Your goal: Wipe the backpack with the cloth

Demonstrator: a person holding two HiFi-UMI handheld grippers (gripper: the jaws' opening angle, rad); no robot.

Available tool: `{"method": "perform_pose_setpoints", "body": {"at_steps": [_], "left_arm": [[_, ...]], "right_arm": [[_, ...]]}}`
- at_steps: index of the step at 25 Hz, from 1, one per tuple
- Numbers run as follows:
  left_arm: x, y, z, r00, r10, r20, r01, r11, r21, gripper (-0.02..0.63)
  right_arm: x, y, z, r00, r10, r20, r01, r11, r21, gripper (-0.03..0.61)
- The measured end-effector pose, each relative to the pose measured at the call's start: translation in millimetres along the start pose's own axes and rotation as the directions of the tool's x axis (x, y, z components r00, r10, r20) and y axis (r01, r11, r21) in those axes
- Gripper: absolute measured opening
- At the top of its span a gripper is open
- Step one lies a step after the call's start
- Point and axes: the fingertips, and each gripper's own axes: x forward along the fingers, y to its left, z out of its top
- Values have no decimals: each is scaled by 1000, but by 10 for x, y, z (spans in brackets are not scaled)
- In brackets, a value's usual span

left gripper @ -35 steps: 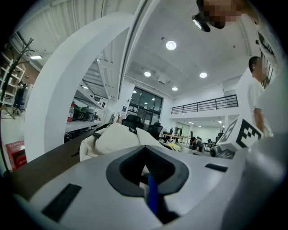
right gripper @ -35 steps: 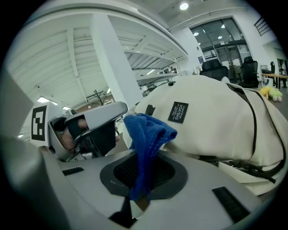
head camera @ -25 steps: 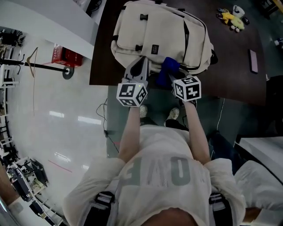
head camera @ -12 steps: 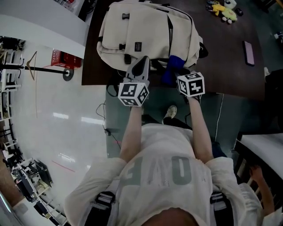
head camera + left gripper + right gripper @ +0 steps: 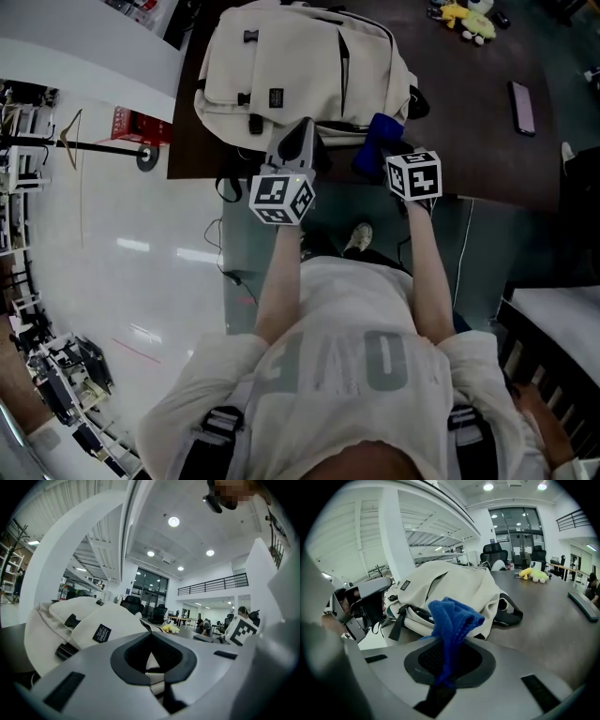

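Observation:
A cream backpack lies flat on the dark table. My left gripper is at the backpack's near edge, and a strip of cream fabric shows between its closed jaws. The backpack's labelled pocket fills the left gripper view. A bunched blue cloth stands out of my right gripper, which is shut on it by the backpack's near right corner. In the right gripper view the cloth rises from the jaws in front of the backpack.
A yellow soft toy and a dark phone lie on the table's far right. A red crate and a stand's round base are on the floor left of the table. The table's near edge runs just under both grippers.
The right gripper has carried the cloth to the right along the backpack's near edge, toward its right corner. The left gripper has kept its place at the near edge.

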Motion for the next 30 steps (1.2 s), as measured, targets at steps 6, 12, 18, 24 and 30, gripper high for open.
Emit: {"method": "perform_pose_setpoints", "body": {"at_steps": [6, 12, 18, 24, 30], "left_arm": [[78, -160, 4, 1000, -23, -5, 23, 1000, 6, 5], [205, -315, 113, 998, -68, 11, 68, 998, 15, 5], [656, -432, 286, 990, -123, 64, 123, 992, 8, 5], [1192, -395, 211, 991, -125, 48, 125, 992, -11, 5], [1439, -261, 95, 997, -81, 13, 81, 997, -17, 5]], "right_arm": [[-4, -86, -24, 1000, -16, -5, 16, 1000, -19, 43], [-290, -185, 325, 993, -10, 119, 11, 1000, -5, 43], [-603, -994, 1105, 950, -148, 273, 169, 984, -52, 42], [-342, -1682, 1887, 939, -169, 299, 229, 956, -181, 43], [347, -1827, 2159, 972, -72, 223, 135, 949, -286, 42]]}}
